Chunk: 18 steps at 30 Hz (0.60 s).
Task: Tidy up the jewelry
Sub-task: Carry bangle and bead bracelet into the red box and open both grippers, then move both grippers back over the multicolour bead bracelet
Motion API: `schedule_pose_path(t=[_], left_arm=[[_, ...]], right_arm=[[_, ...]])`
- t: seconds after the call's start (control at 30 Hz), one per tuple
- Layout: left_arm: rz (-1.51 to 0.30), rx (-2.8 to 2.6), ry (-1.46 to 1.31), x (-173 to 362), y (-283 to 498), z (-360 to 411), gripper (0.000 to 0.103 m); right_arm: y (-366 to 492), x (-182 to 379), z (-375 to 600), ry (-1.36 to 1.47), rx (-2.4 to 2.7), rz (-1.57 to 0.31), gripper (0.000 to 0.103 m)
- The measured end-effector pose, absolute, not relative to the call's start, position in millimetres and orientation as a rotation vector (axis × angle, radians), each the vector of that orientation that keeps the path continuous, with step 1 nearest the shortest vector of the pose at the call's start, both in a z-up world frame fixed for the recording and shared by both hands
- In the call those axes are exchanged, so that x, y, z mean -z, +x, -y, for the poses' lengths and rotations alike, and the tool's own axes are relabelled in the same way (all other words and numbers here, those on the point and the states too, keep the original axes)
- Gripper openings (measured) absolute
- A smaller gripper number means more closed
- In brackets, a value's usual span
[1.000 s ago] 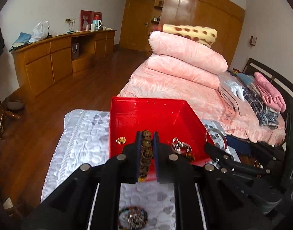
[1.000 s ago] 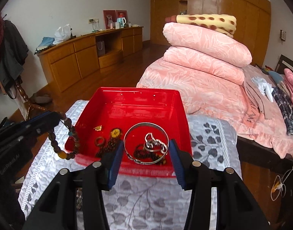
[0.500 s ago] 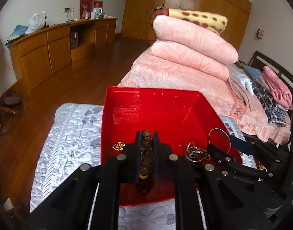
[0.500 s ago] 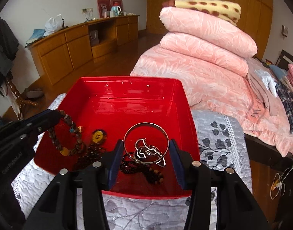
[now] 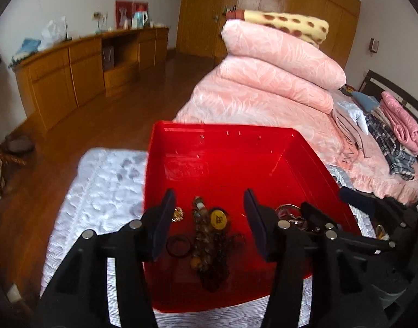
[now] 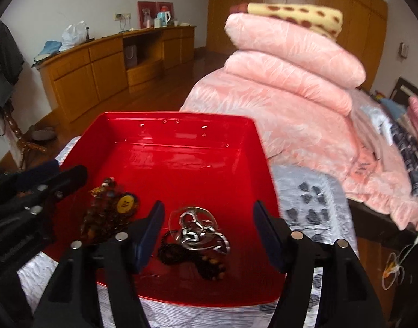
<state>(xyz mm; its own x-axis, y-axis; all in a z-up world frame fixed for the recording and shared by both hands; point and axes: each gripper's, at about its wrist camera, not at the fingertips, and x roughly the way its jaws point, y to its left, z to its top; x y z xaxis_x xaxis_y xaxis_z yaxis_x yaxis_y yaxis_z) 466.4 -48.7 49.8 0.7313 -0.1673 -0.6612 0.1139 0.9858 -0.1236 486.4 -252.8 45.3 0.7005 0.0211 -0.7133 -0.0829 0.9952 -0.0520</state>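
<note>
The left gripper [image 5: 210, 205] was opening over the red tray [image 5: 263, 136], nothing pressed between its pads; the brown bead bracelet [image 5: 206, 243] lay on the tray floor below. The right gripper [image 6: 209, 218] was likewise opening, the silver bangle [image 6: 193, 228] lying loose in the tray between its fingers.

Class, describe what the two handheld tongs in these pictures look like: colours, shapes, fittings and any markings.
The left tongs and the right tongs match: angular matte black plastic arms, round silver bolt heads at the joints, and flat dark navy blue pads lining the fingers. No cables, sleeves or readable markings show.
</note>
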Motion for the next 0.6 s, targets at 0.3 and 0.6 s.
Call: schedule_pose_path(t=[0.3,0.6], left_arm=[[-0.686,0.102,-0.039,-64.4,432.4,36.5,0.057],[-0.690,0.099,-0.021,-54.7,373.6,25.5,0.062]], right_arm=[[451.0,-55.6,263.5,-0.055,-0.038,-0.774,0.066],[395.9,-55.7,253.3,-0.039,-0.077,-0.764,0.068]])
